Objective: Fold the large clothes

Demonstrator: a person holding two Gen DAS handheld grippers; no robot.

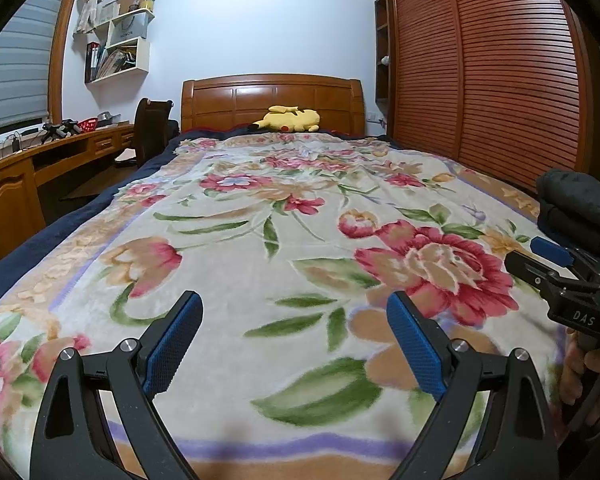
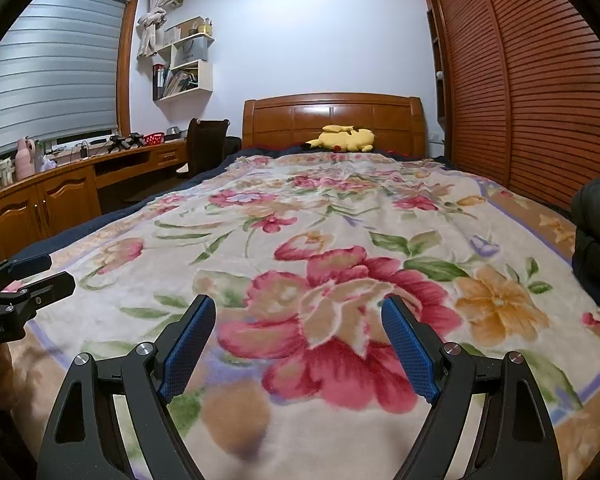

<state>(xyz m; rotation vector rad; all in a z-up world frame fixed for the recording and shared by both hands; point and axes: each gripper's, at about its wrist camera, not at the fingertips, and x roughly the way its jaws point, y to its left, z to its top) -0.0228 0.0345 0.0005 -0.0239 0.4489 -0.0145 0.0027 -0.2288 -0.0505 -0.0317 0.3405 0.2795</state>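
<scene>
We see both claws held low over the foot of the bed (image 1: 28, 240), each pointing up the mattress toward the headboard (image 1: 272, 96). The left claw (image 1: 296, 344) stands wide, its blue pads (image 1: 172, 352) well apart with only the floral blanket (image 1: 260, 240) showing between them; nothing is gripped. The right claw (image 2: 300, 348) is likewise wide, pads (image 2: 188, 356) apart over a large red flower in the print, holding nothing. In the left wrist view the right claw also enters at the right edge, with a hand (image 1: 592, 368) on its grip; in the right wrist view the left claw appears at the left edge. The task's thing, a dark garment (image 1: 580, 204), lies bunched at the right edge of the bed, beside the slatted wardrobe (image 1: 500, 72) (only partly in frame in both views, so we cannot tell its kind or how it is folded). It sits just beyond the right claw in the left wrist view and is apart from both claws. The blanket lies flat across the bed. A yellow plush (image 1: 288, 119) rests at the headboard. To the left runs a wooden tabletop (image 2: 80, 160) under a blinded window (image 2: 48, 64), with a chair (image 2: 204, 144) and wall shelves (image 2: 188, 60) near it.
</scene>
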